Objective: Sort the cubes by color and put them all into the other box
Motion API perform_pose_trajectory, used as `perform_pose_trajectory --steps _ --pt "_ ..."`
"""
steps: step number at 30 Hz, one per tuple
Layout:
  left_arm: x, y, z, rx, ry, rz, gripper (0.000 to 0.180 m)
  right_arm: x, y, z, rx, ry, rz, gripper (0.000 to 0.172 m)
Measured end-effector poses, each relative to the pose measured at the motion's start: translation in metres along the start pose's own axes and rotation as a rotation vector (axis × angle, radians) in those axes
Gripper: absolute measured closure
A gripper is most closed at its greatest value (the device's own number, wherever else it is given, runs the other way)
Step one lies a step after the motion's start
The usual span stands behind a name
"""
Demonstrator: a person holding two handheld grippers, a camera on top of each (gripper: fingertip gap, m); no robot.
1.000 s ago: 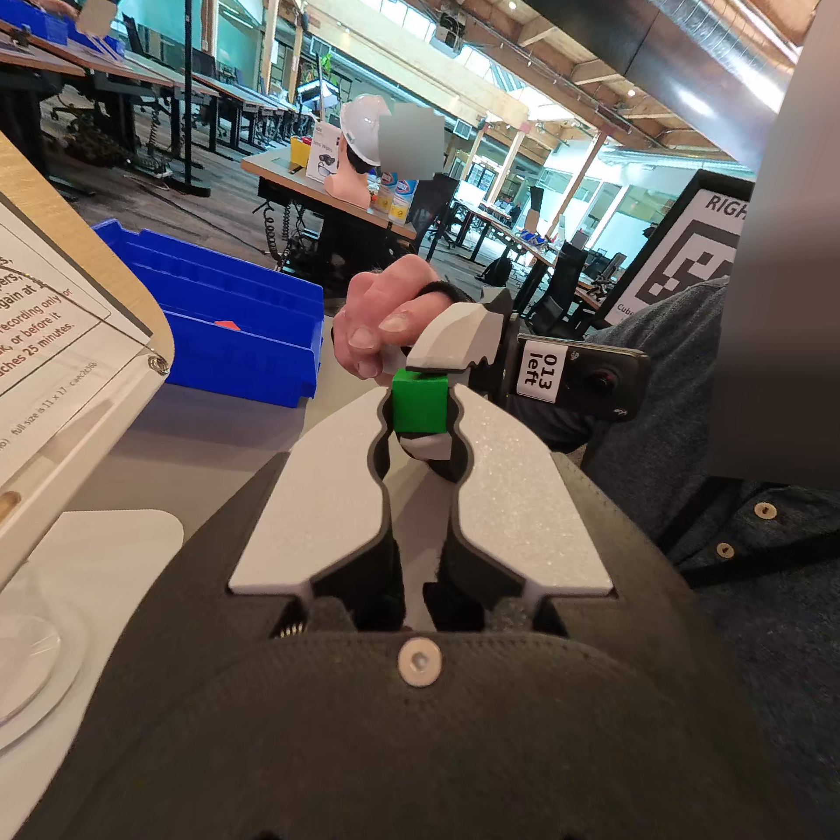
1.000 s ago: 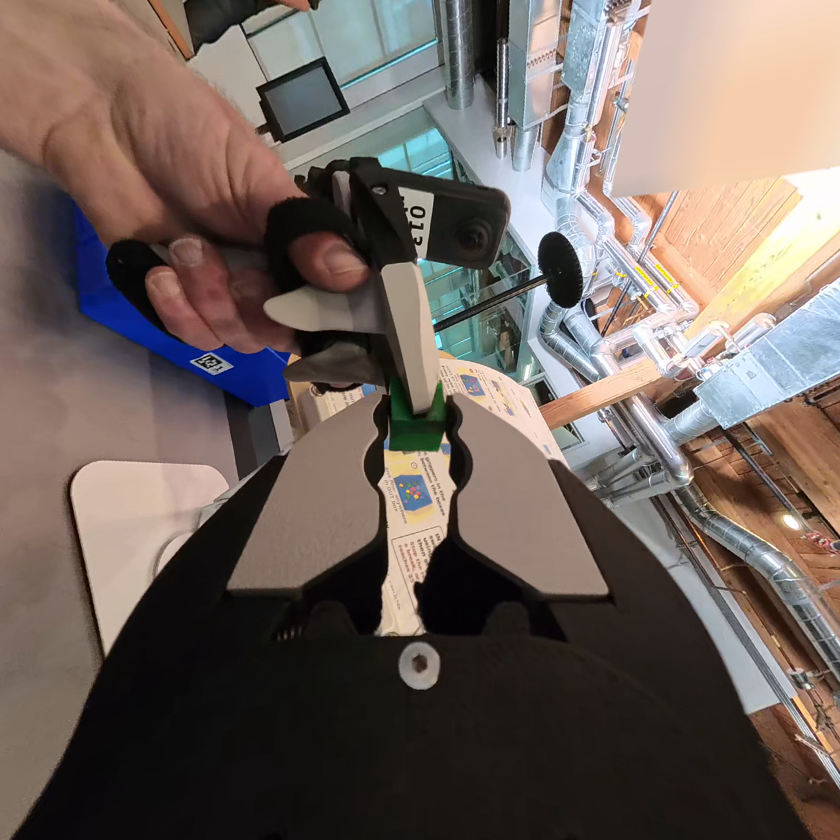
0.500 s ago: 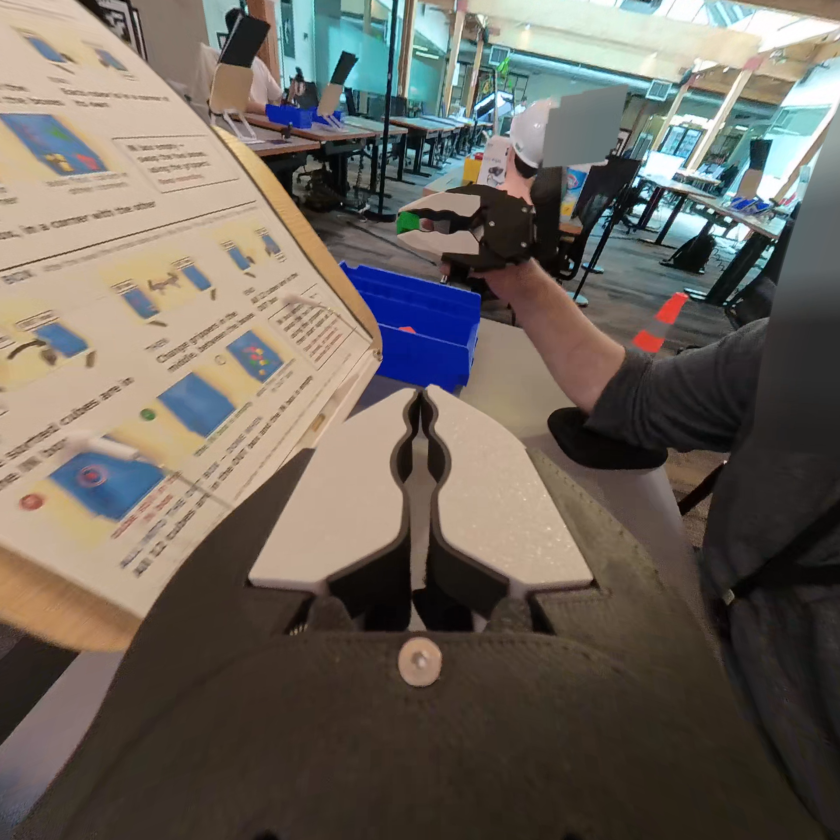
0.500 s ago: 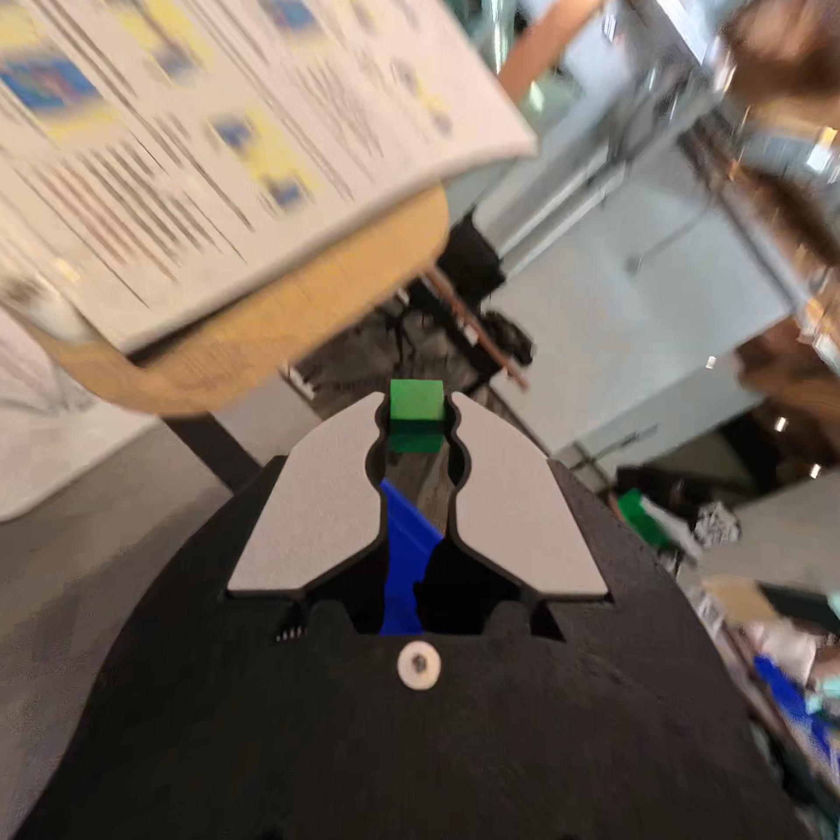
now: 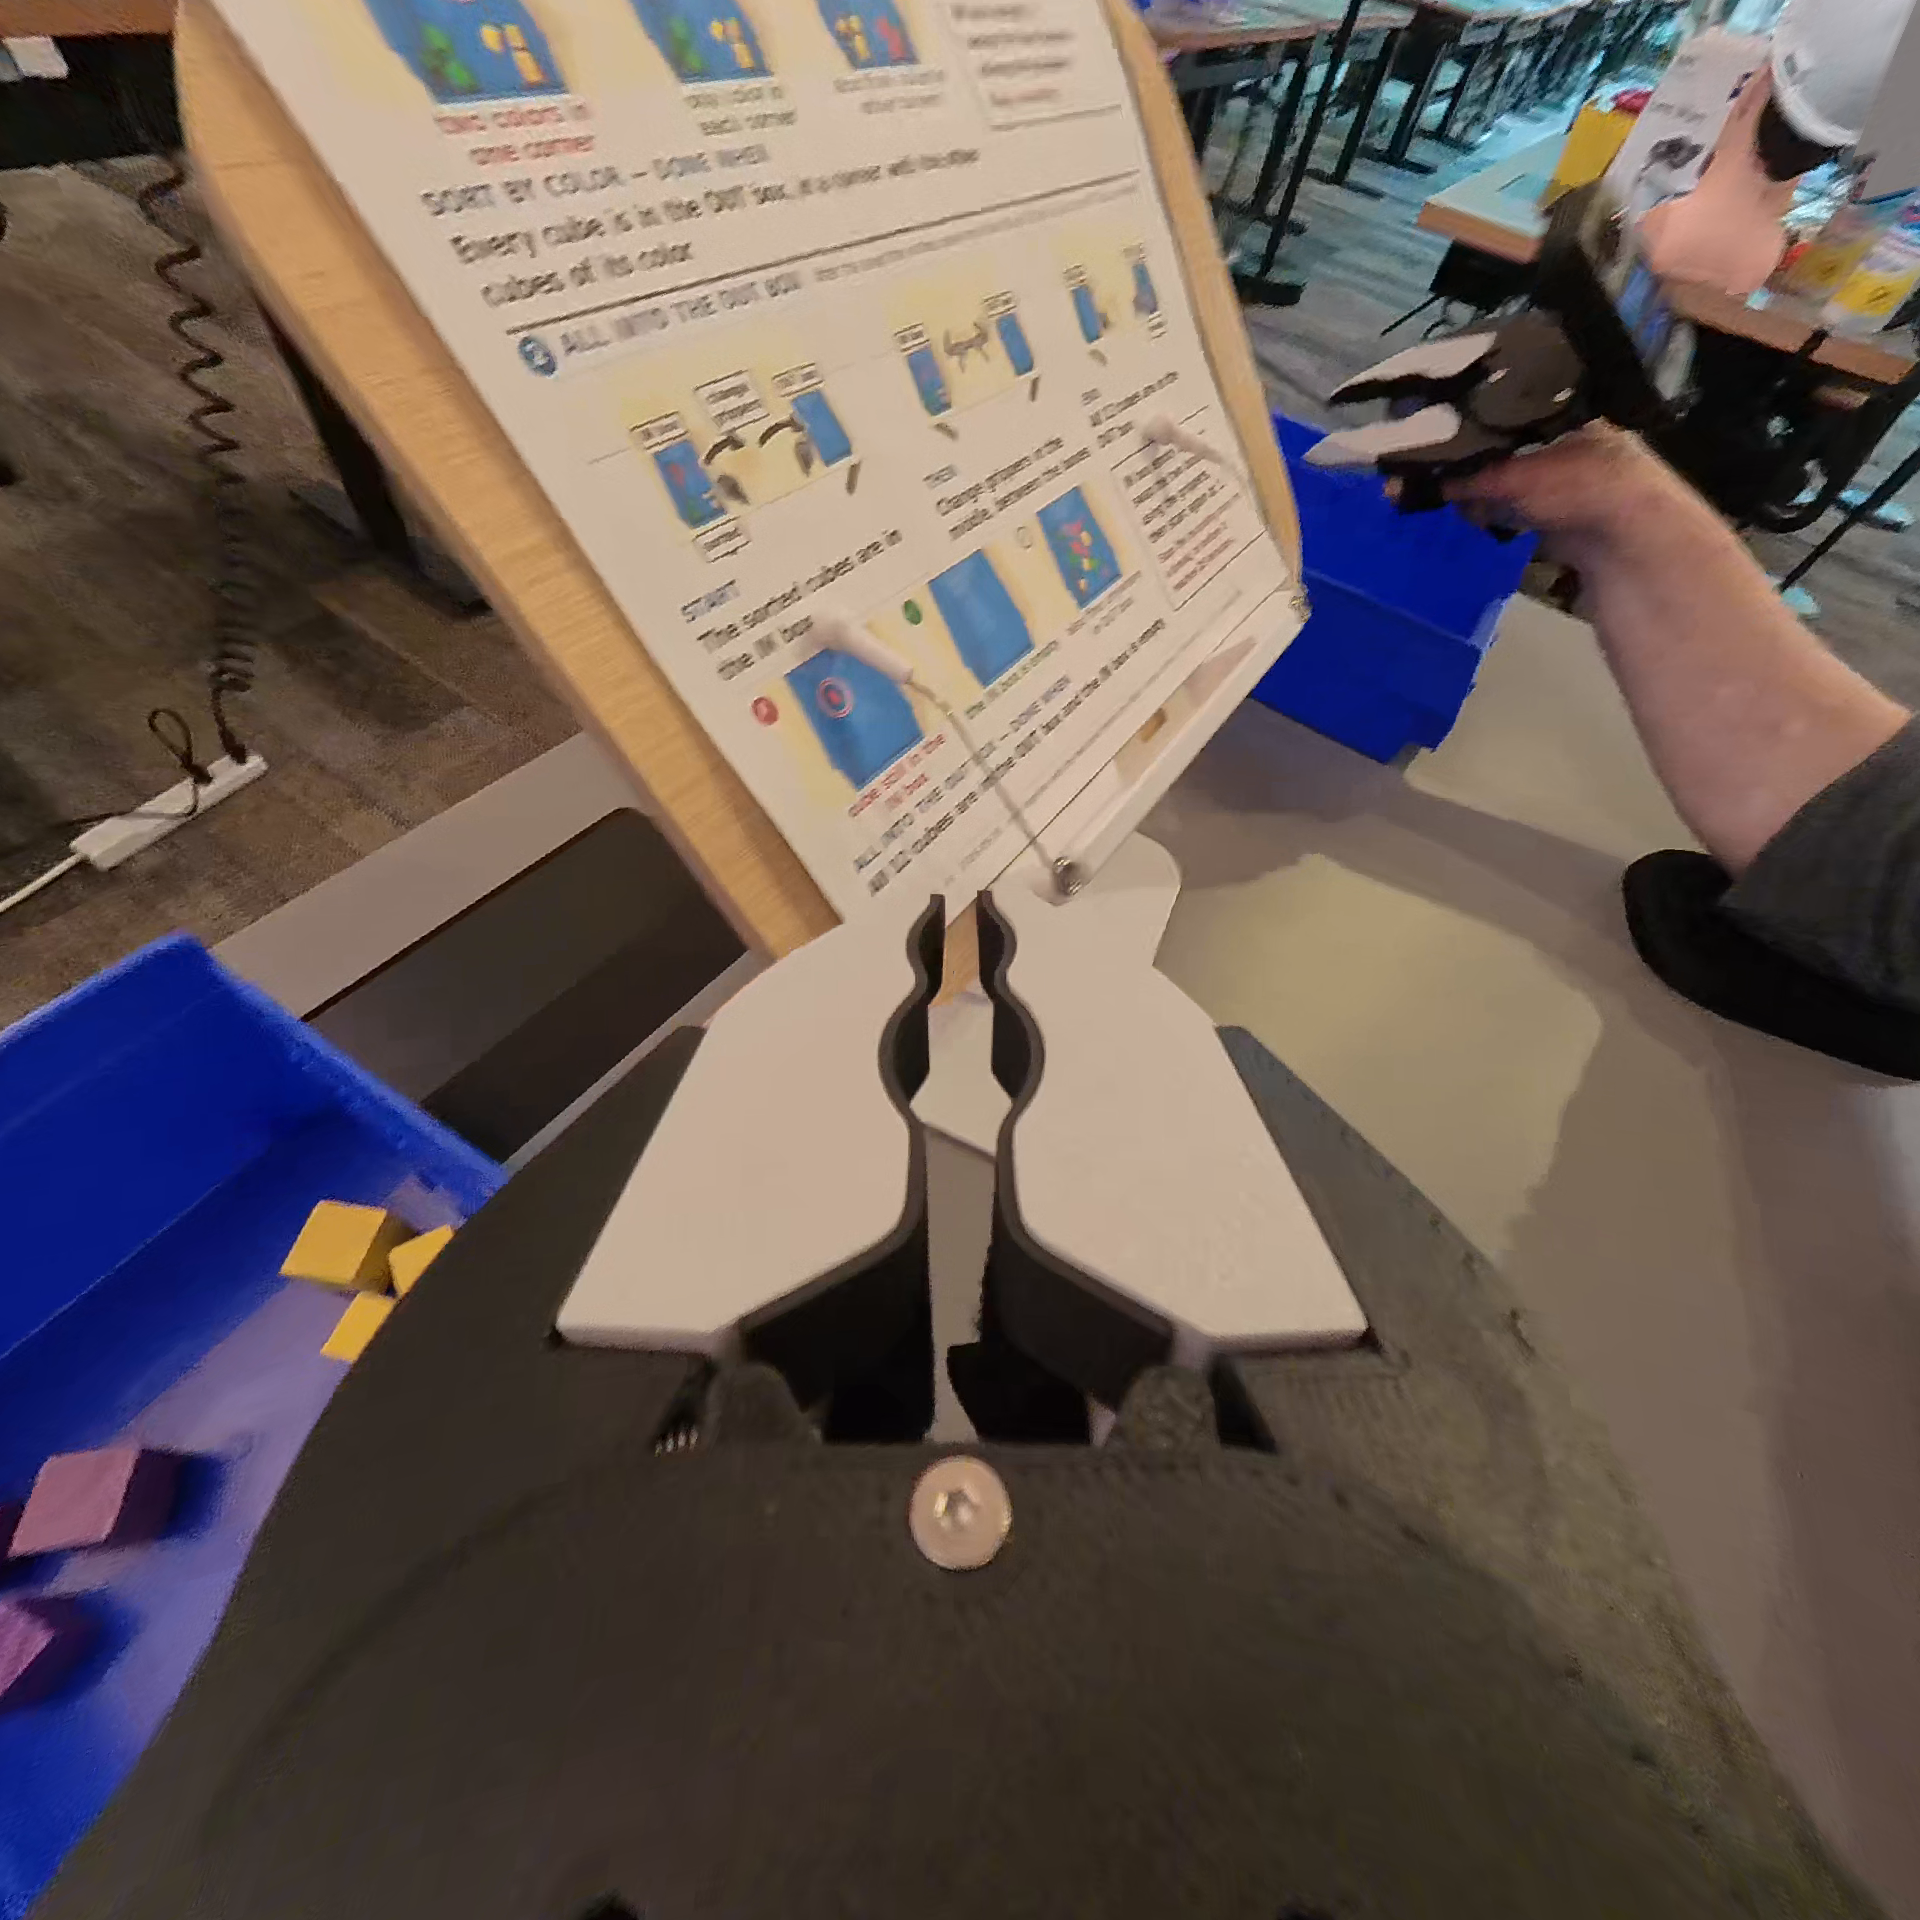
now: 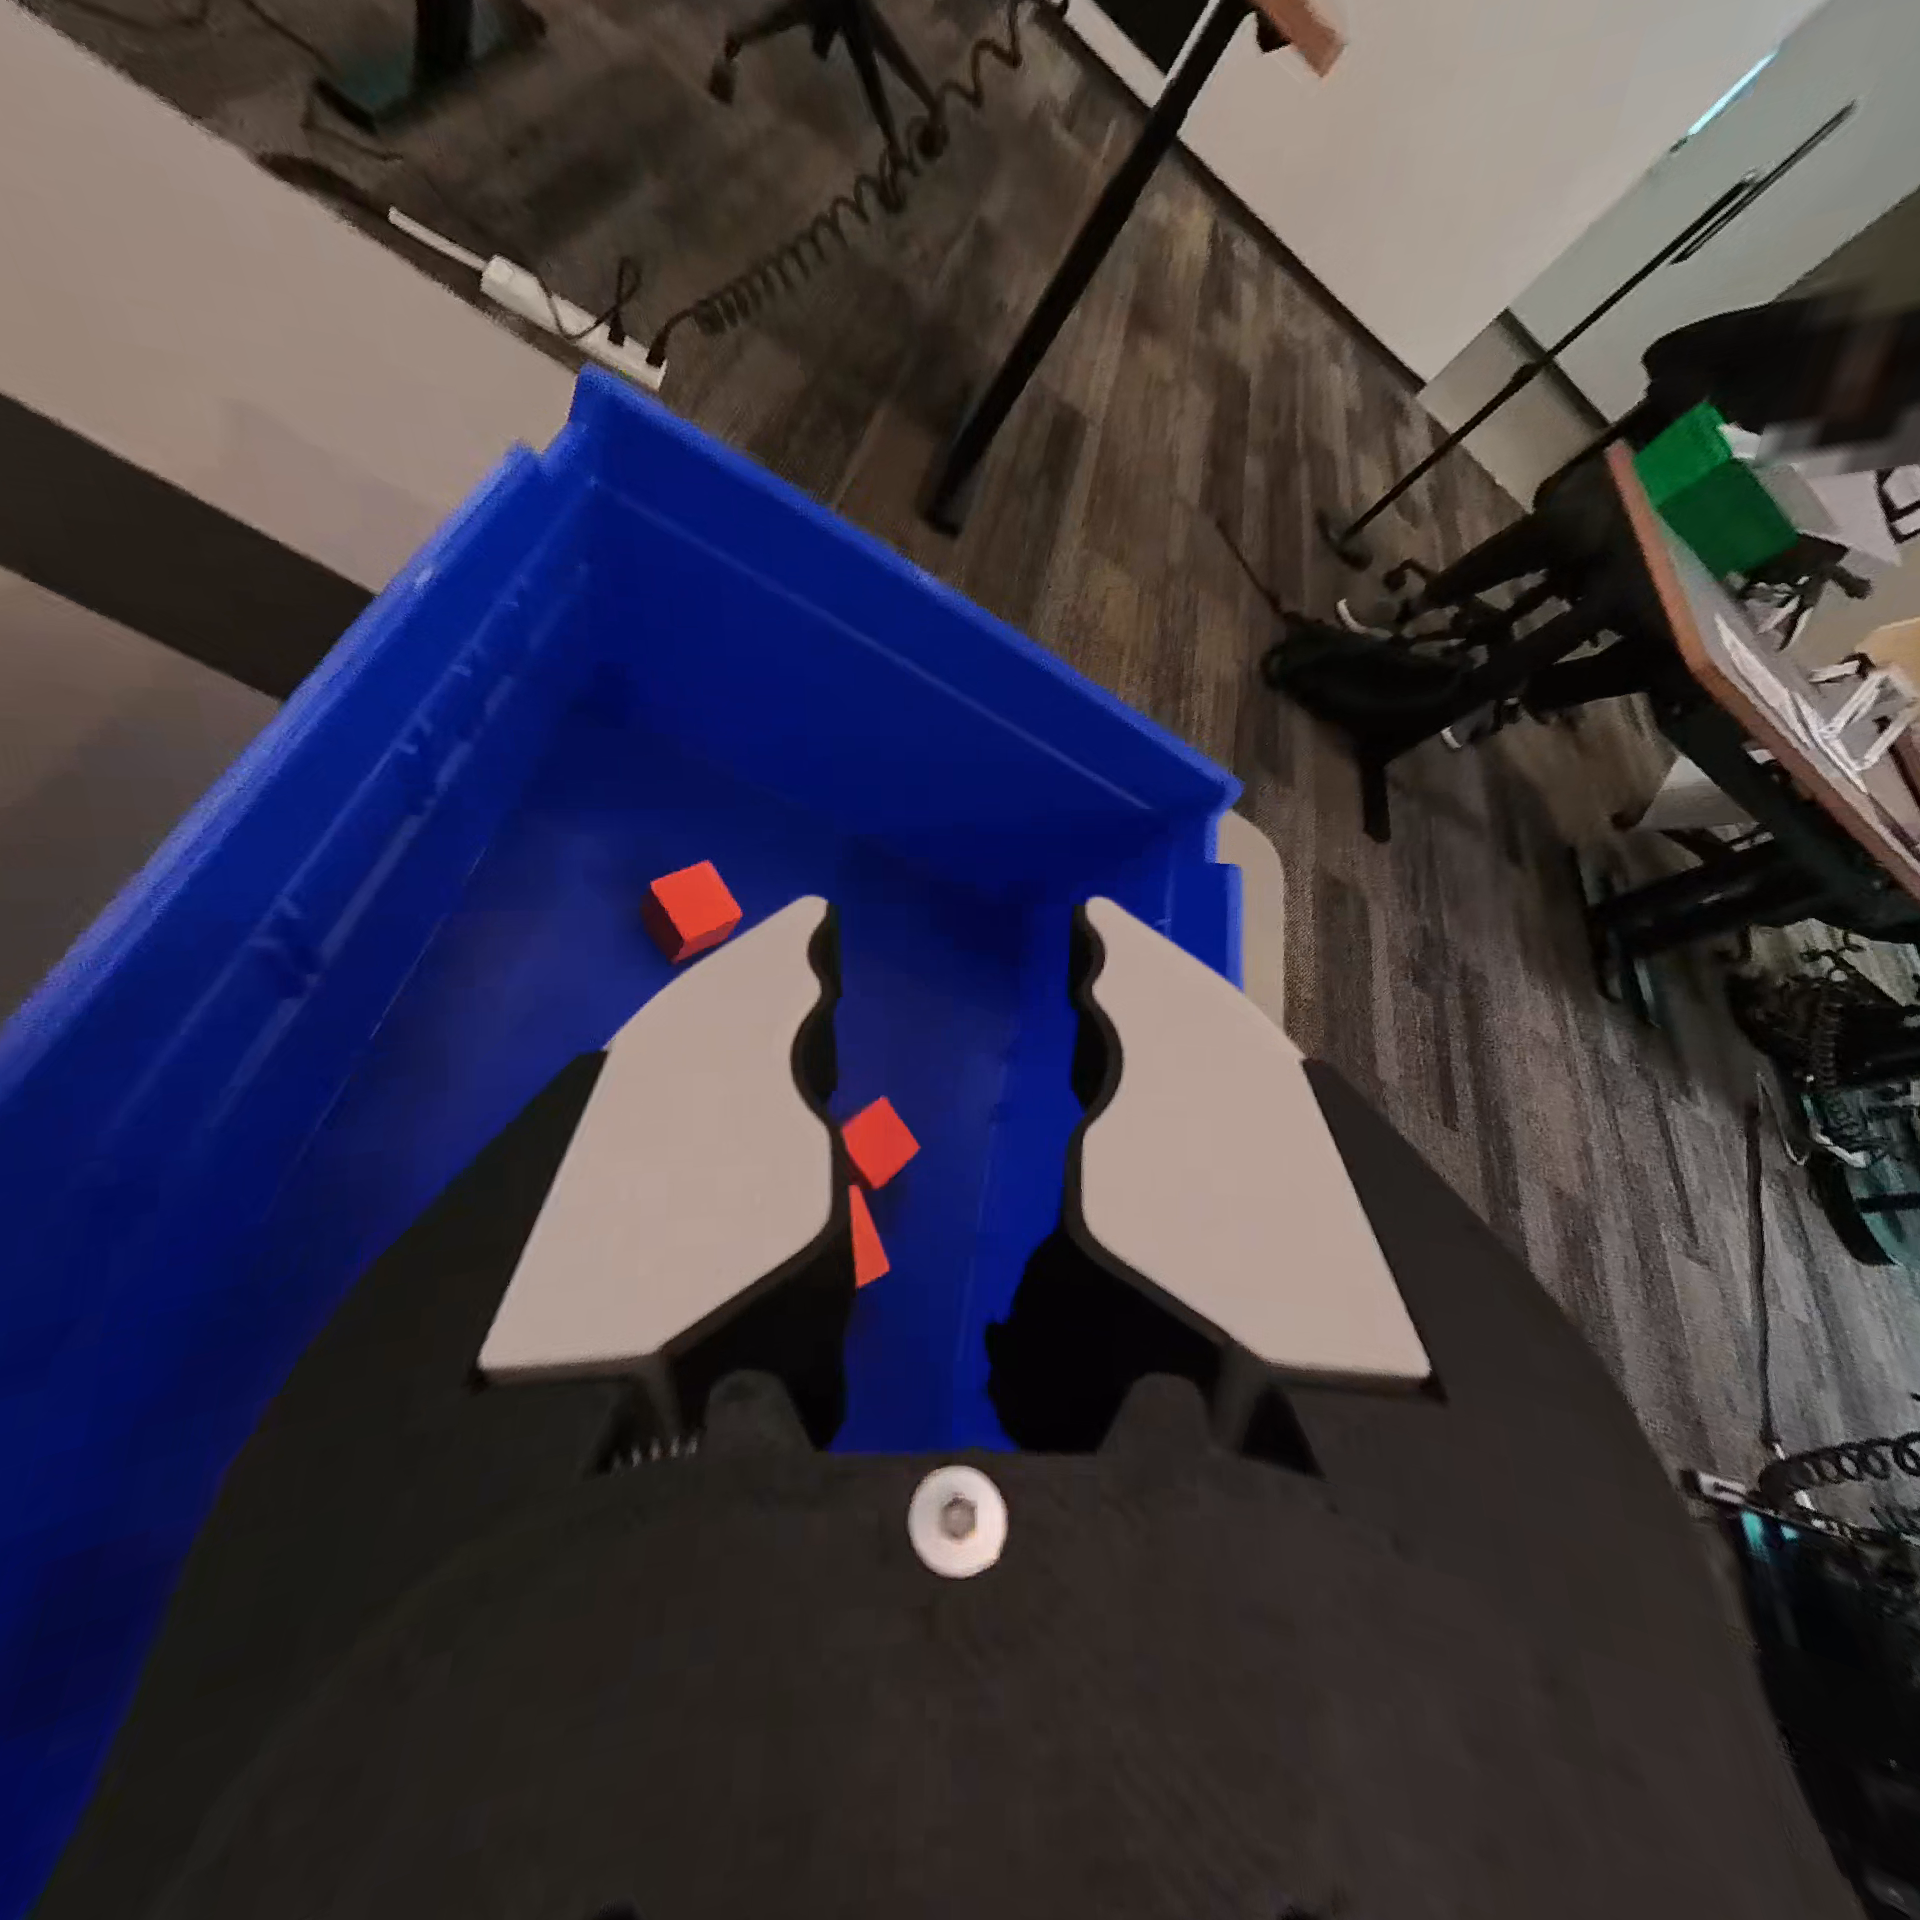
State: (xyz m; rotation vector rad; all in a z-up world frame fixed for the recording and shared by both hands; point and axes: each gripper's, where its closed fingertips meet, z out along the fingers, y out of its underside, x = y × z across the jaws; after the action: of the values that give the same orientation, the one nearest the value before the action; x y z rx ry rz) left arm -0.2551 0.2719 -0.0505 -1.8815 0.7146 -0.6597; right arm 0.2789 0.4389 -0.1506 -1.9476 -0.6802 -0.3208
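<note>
My left gripper [image 5: 961,914] is empty, its tips a narrow slit apart, in front of the foot of the instruction board [image 5: 831,416]. Below it on the left is a blue box [image 5: 156,1091] with yellow cubes [image 5: 338,1242] and purple cubes [image 5: 83,1496]. My right gripper [image 6: 956,925] is wide open and empty above the other blue box [image 6: 883,623], which holds three red cubes [image 6: 691,909] [image 6: 881,1141] [image 6: 864,1236]. It also shows in the left wrist view [image 5: 1371,421], open above that box [image 5: 1382,623]. No green cube is in sight.
The slanted instruction board stands on the grey table [image 5: 1403,987] between the two boxes. A person's forearm [image 5: 1714,675] reaches across the right side. Beyond the table edge are the floor with coiled cables [image 6: 831,229] and other desks [image 6: 1766,675].
The left gripper let go of the green cube, shut on air and swung left, then parted slightly. The right gripper carried the cube over the box with red cubes and opened; the cube has left its grasp.
</note>
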Motion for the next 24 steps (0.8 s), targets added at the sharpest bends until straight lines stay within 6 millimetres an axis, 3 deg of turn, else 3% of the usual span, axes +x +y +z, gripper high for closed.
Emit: perform_pose_trajectory --steps 7,11,16,21,24 --pt "-0.055 0.041 -0.028 -0.201 -0.224 -0.02 0.165 0.001 -0.024 -0.013 0.074 0.022 0.014 0.139" --pt "-0.093 0.094 -0.053 -0.486 -0.41 -0.054 0.155 -0.009 -0.033 -0.013 0.095 0.018 -0.009 0.142" --pt "-0.127 0.155 -0.075 -0.77 -0.548 -0.178 0.15 -0.028 -0.036 -0.006 0.086 -0.014 -0.05 0.142" --pt "-0.143 0.2 -0.09 -0.928 -0.605 -0.336 0.141 -0.042 -0.039 -0.002 0.079 -0.038 -0.083 0.142" --pt "-0.148 0.216 -0.103 -1.016 -0.644 -0.363 0.14 -0.045 -0.04 -0.001 0.083 -0.044 -0.089 0.142"
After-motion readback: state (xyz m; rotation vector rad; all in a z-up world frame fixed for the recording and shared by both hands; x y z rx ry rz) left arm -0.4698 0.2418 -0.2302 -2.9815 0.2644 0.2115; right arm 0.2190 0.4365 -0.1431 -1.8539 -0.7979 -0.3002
